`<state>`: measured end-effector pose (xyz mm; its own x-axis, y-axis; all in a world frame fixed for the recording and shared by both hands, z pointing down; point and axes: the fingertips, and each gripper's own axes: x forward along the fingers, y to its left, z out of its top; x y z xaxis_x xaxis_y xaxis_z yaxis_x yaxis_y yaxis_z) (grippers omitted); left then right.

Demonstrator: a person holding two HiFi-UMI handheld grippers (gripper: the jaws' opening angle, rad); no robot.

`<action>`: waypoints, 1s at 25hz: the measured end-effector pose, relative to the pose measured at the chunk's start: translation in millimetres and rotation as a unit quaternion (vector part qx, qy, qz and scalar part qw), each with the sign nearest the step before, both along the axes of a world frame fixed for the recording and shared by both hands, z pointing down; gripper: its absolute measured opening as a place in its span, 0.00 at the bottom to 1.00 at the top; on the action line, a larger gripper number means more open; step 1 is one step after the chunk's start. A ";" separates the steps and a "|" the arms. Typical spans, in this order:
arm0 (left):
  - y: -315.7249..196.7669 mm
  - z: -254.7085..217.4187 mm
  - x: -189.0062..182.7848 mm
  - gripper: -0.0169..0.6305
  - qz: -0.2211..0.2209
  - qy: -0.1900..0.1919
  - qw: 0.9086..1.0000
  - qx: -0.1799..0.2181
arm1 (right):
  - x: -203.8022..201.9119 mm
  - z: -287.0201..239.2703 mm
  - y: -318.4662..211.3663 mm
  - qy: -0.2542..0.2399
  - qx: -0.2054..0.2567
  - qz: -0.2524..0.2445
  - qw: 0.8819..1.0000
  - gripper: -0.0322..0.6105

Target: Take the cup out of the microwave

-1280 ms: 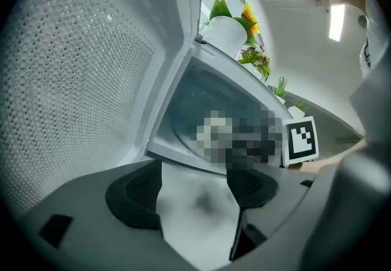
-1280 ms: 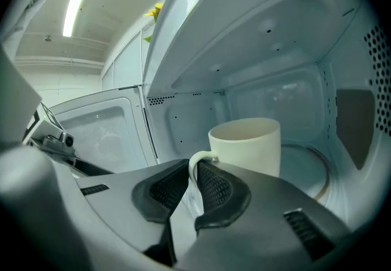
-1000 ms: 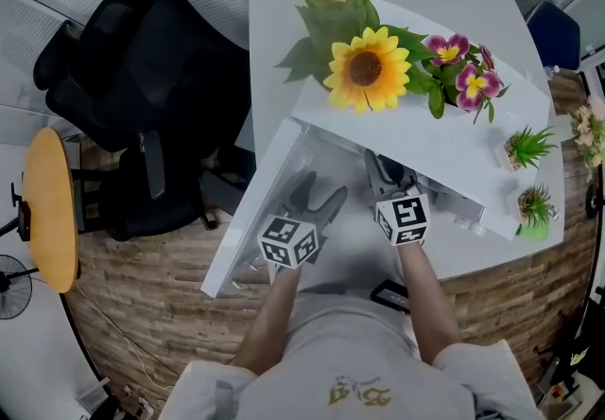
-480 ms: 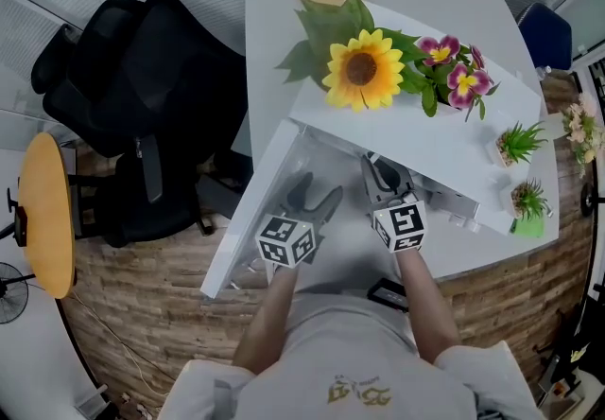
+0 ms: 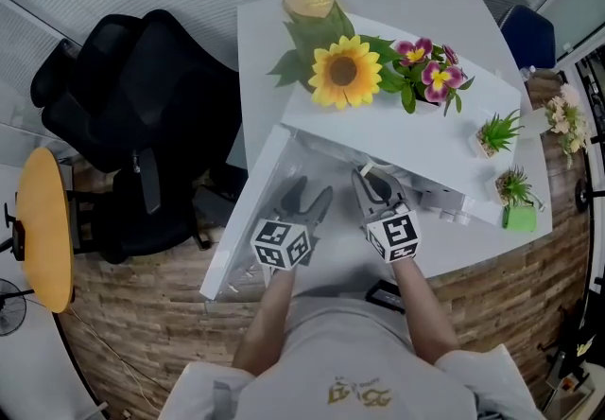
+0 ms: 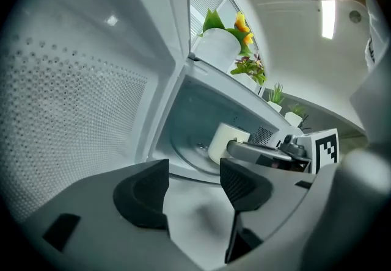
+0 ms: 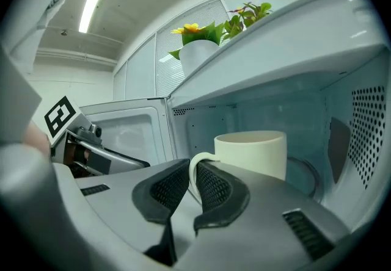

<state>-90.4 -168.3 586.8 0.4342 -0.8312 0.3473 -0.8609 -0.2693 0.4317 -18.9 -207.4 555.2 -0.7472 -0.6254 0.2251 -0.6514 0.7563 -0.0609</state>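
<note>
A white microwave point(image 5: 406, 139) stands on a white table, its door point(image 5: 248, 210) swung open to the left. In the right gripper view a white cup point(image 7: 256, 151) sits just inside the cavity, and my right gripper point(image 7: 190, 181) is shut on its handle. From above, the right gripper point(image 5: 375, 191) reaches into the opening and hides the cup. My left gripper point(image 5: 304, 196) hovers in front of the open door. Its jaws have just been closing, and nothing is between them. In the left gripper view the left gripper point(image 6: 194, 187) faces the cup point(image 6: 227, 141).
A pot with a sunflower point(image 5: 342, 71) and pink flowers point(image 5: 430, 78) stands on the microwave top, with two small green plants point(image 5: 496, 132) to the right. A black office chair point(image 5: 132, 125) and a round wooden stool point(image 5: 43, 229) stand left of the table. A dark flat object point(image 5: 388, 295) lies at the table's near edge.
The left gripper's jaws stand closer together than before. The right gripper, still gripping the cup's handle, has drawn slightly back toward me.
</note>
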 end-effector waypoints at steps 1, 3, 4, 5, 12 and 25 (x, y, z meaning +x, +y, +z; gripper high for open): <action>0.3 -1.5 -0.2 0.43 -0.001 -0.001 1.000 0.002 | 0.4 -1.5 2.7 -0.001 0.001 -0.002 1.000 0.12; 0.7 -4.8 -1.4 0.42 -0.003 -0.002 1.000 0.005 | 1.1 -4.8 7.9 -0.003 0.004 -0.006 1.000 0.12; 0.9 -6.5 -2.4 0.41 -0.005 -0.002 1.000 0.007 | 1.5 -6.6 10.2 -0.003 0.005 -0.007 1.000 0.12; 1.2 -8.2 -3.5 0.41 -0.007 -0.002 1.000 0.008 | 2.0 -8.1 12.6 -0.004 0.006 -0.008 1.000 0.12; 7.4 -24.5 -10.4 0.37 -0.019 -0.007 0.999 0.030 | 4.4 -15.1 31.6 -0.010 0.008 -0.016 1.000 0.12; 19.1 -48.1 -12.5 0.11 -0.032 -0.010 0.997 0.064 | 7.0 -24.1 67.8 -0.027 0.001 -0.048 0.998 0.12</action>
